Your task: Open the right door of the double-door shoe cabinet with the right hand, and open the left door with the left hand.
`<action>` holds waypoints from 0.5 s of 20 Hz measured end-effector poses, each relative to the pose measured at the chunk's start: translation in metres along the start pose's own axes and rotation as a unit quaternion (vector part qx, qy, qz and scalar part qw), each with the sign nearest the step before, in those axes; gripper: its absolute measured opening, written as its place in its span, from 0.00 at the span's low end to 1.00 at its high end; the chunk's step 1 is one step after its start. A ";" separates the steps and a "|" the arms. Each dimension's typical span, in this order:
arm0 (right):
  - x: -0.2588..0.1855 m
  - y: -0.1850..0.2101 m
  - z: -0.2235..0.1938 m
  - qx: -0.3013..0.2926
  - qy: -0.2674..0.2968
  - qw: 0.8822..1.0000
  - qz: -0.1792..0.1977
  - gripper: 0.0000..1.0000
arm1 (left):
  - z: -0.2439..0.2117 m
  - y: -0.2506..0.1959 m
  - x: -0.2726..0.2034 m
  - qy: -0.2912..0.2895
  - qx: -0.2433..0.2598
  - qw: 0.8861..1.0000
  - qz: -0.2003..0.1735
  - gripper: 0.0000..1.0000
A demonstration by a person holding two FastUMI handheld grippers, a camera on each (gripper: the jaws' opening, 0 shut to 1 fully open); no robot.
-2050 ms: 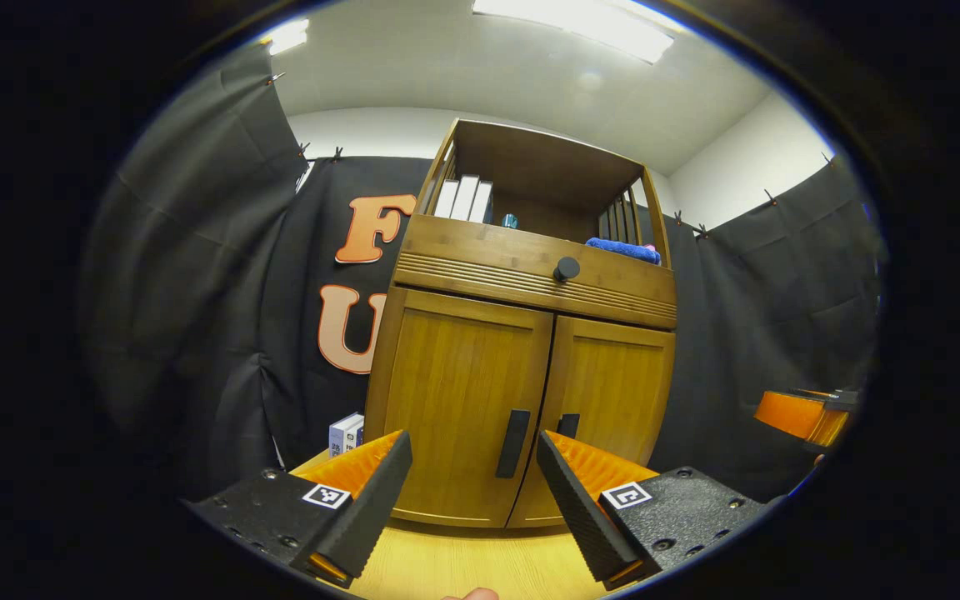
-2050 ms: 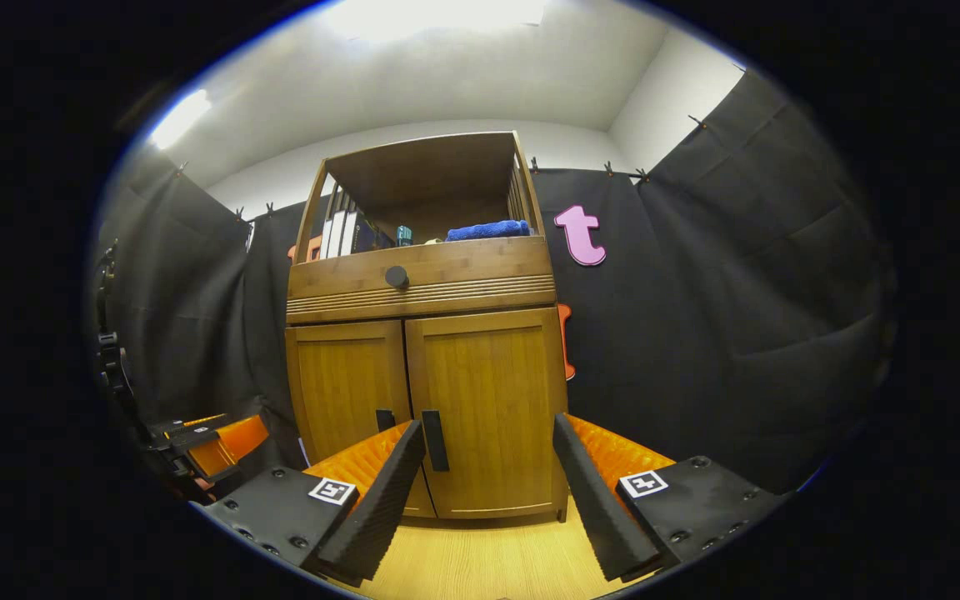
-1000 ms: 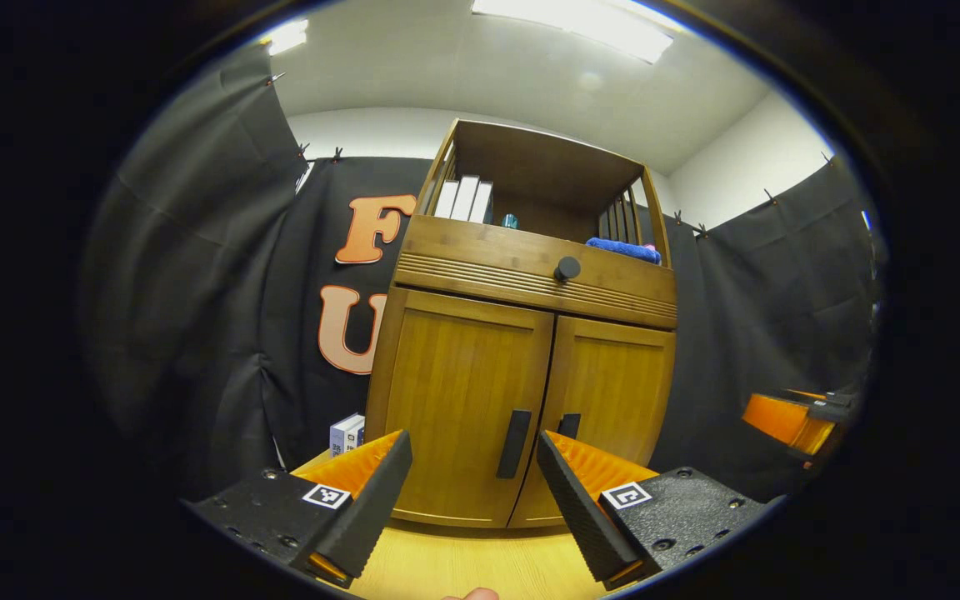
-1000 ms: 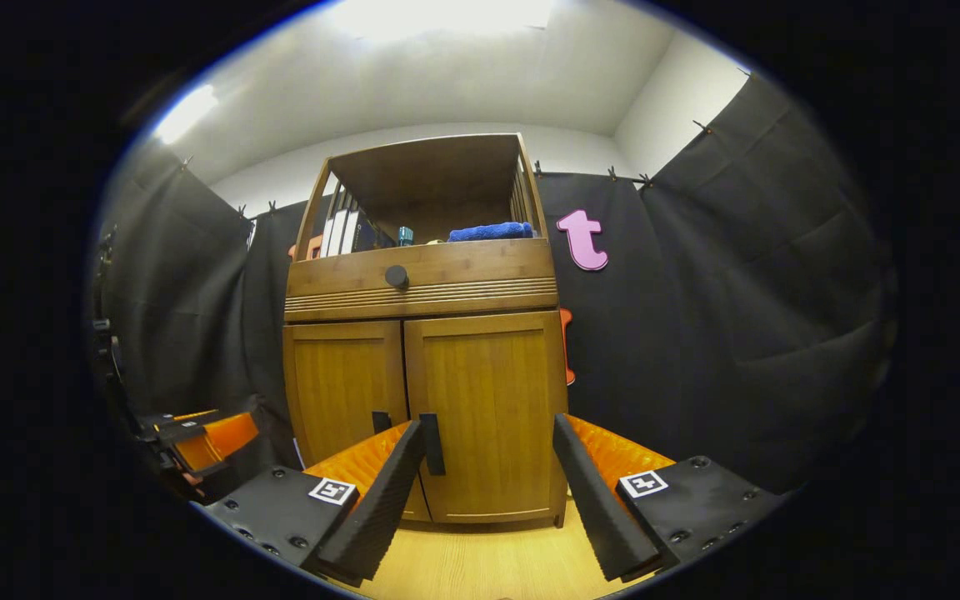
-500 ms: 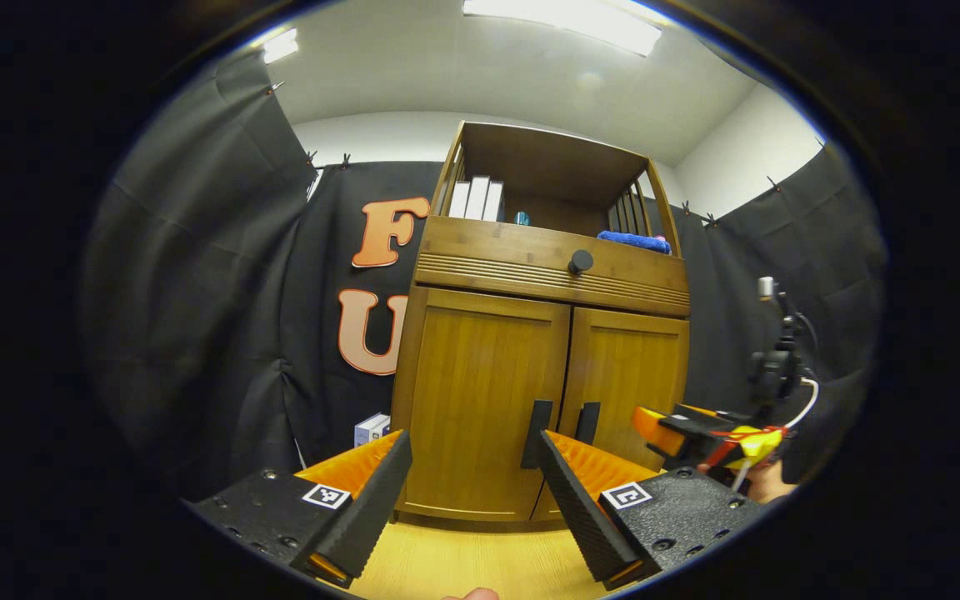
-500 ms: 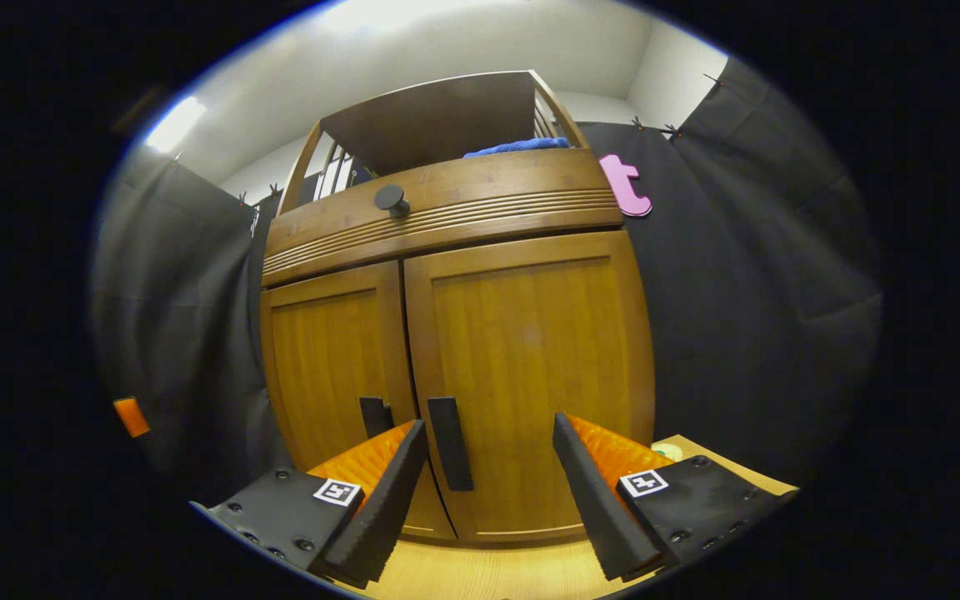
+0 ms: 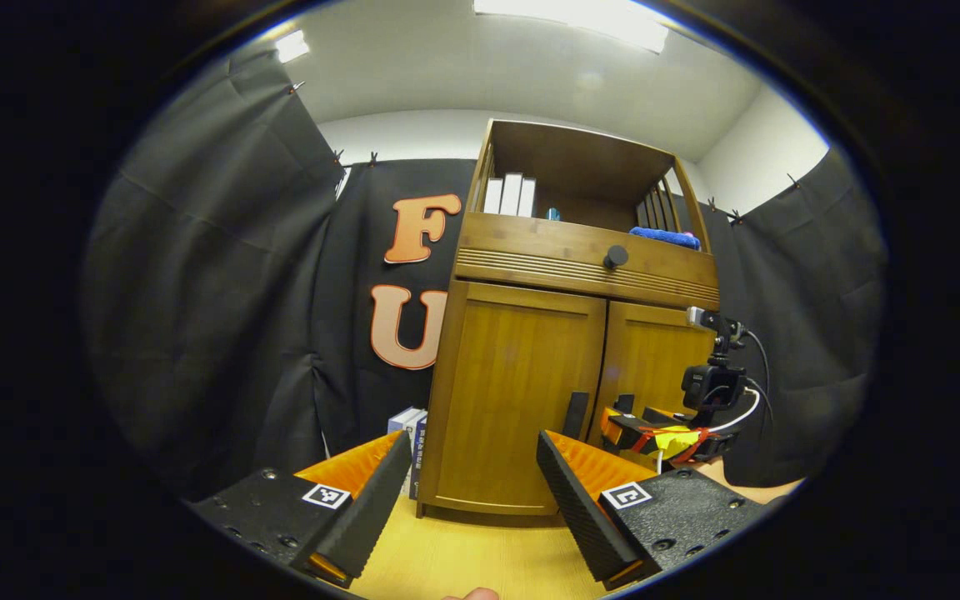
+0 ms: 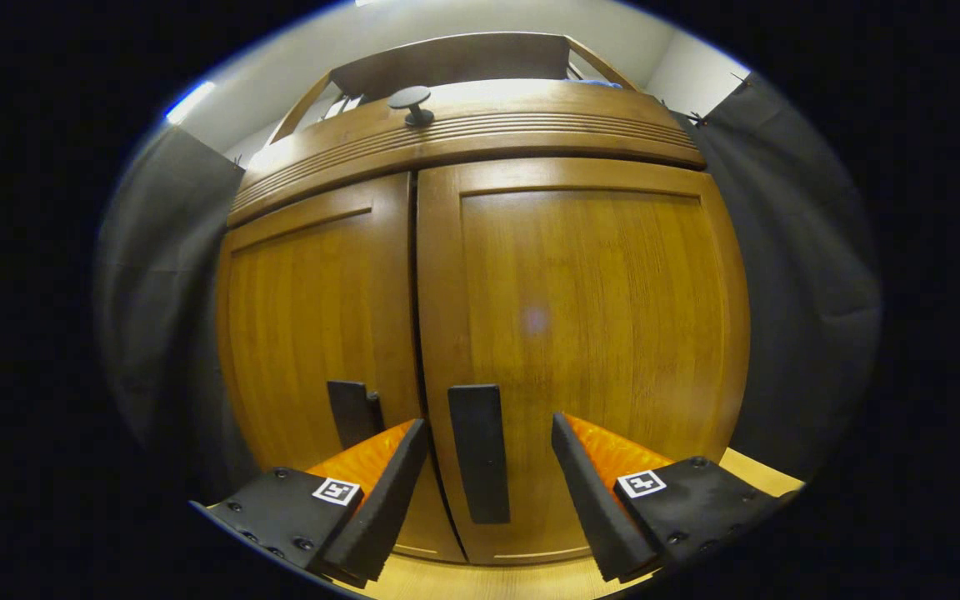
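Right gripper (image 8: 488, 475): fingers spread wide, empty, either side of the right door handle (image 8: 478, 452).
Left gripper (image 7: 472, 492): spread wide, empty.
Doors: both closed.

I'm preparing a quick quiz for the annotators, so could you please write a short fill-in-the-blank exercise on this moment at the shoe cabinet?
1. Both doors of the shoe cabinet are ____.
2. In the right gripper view, the right gripper has its fingers open on either side of the right door's ____.
3. The blue cloth lies on the cabinet's ____ shelf.
4. The left gripper is ____, holding nothing.

Missing words: closed; handle; top; open
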State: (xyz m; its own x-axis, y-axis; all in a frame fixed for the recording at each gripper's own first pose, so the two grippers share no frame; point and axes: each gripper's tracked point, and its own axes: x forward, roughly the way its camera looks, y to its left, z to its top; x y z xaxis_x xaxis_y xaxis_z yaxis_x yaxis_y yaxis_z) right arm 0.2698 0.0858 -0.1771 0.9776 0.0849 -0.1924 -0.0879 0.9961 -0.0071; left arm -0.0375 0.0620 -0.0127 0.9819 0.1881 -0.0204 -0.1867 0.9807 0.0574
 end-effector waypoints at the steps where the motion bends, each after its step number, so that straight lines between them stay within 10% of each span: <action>1: 0.006 -0.003 -0.006 0.002 0.009 1.000 -0.003 0.89 | 0.001 0.003 -0.001 -0.002 0.002 1.000 0.002 0.95; 5: 0.016 -0.005 -0.015 0.006 0.020 1.000 -0.001 0.70 | 0.003 0.012 -0.002 -0.008 0.007 1.000 0.008 0.95; 6: 0.016 -0.004 -0.018 0.002 0.022 1.000 0.001 0.80 | 0.004 0.012 0.000 -0.008 0.006 1.000 0.008 0.95; 10: 0.014 0.009 -0.027 -0.002 0.043 0.998 0.036 0.43 | 0.003 0.005 0.002 -0.008 0.007 1.000 -0.003 0.95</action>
State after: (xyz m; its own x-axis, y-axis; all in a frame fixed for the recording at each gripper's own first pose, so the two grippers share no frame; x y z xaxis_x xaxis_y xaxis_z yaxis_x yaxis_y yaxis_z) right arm 0.2776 0.0957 -0.2063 0.9489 0.1535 -0.2759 -0.1581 0.9874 0.0057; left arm -0.0361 0.0672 -0.0099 0.9834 0.1816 -0.0057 -0.1807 0.9809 0.0723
